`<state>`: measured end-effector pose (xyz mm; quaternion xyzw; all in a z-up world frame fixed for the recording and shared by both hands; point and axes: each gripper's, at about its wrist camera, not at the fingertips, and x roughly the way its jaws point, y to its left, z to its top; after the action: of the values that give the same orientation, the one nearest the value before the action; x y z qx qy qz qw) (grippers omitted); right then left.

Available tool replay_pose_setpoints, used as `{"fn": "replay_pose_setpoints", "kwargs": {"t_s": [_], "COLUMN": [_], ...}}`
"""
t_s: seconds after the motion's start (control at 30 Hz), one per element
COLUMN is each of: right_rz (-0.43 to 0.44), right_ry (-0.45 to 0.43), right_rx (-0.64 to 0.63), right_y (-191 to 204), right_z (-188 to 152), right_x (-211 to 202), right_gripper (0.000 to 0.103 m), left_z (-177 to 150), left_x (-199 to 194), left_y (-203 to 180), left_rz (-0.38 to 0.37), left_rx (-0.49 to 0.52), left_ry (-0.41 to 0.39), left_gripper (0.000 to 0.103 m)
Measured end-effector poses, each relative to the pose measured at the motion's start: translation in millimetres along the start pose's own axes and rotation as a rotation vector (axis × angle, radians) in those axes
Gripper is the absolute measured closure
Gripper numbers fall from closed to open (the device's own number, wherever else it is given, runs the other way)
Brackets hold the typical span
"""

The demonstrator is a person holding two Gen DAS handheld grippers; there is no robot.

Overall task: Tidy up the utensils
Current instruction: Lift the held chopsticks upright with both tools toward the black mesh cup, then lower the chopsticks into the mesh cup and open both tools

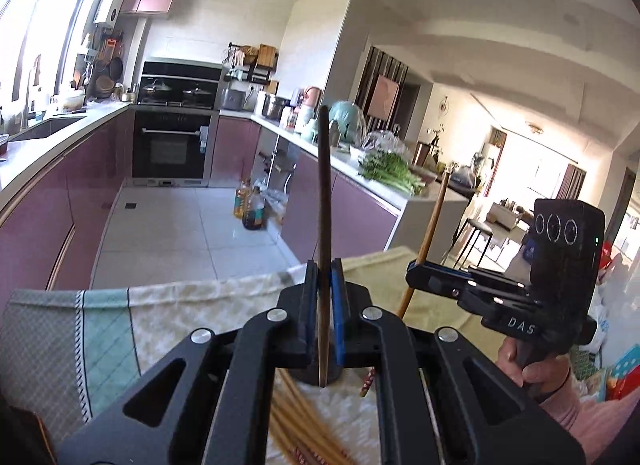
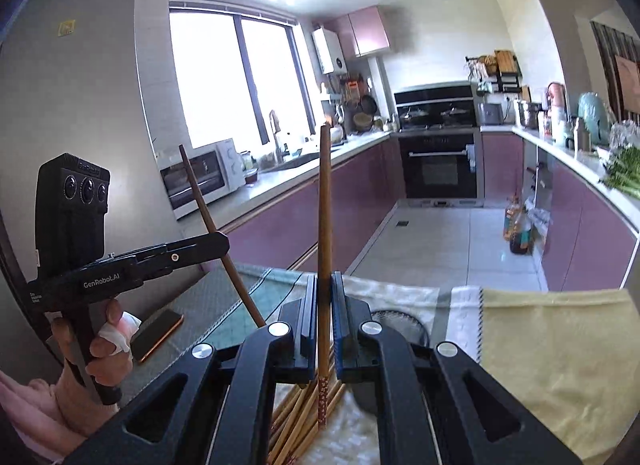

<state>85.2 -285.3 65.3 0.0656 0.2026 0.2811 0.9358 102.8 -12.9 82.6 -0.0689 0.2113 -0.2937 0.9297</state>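
Work surface: table (image 2: 192,305), grey-green top, mostly covered. Directly on it: checked teal cloth (image 1: 100,345); white textured towel (image 2: 352,441) right of the cloth; yellow cloth (image 2: 560,353) right of the towel; phone (image 2: 158,335) left of the teal cloth, on bare tabletop.

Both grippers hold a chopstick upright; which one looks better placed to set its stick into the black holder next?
Probably the left gripper: its dark chopstick hangs tip-down right over the black holder. The right gripper holds its patterned chopstick above the loose chopsticks, beside the holder.
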Motion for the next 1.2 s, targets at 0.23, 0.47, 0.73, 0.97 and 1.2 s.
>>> {"fn": "replay_pose_setpoints", "kwargs": {"t_s": [0.23, 0.47, 0.73, 0.97, 1.2], "right_rz": [-0.048, -0.079, -0.08, -0.092, -0.124], "right_ry": [-0.081, 0.01, 0.221, 0.277, 0.256], "right_rx": [0.002, 0.024, 0.031, 0.066, 0.101], "right_y": [-18.8, -38.5, -41.5, -46.4, -52.3], "right_z": [29.0, 18.9, -8.7, -14.3, -17.6], "right_x": [-2.2, 30.7, 75.4, 99.4, 101.3], "right_gripper": [0.097, 0.097, 0.097, 0.096, 0.078], "left_z": [28.2, 11.9, -23.6, -24.8, -26.6], "left_x": [30.2, 73.5, 117.1, 133.6, 117.5], "left_y": [-12.9, -17.0, 0.5, 3.9, 6.9], "left_rz": [-0.005, 0.022, 0.02, 0.046, 0.105], "left_rx": [0.023, 0.067, 0.061, 0.059, 0.053], "left_ry": [-0.026, 0.087, 0.239, 0.257, 0.208], "left_gripper": [0.096, 0.096, 0.096, 0.092, 0.072]}}
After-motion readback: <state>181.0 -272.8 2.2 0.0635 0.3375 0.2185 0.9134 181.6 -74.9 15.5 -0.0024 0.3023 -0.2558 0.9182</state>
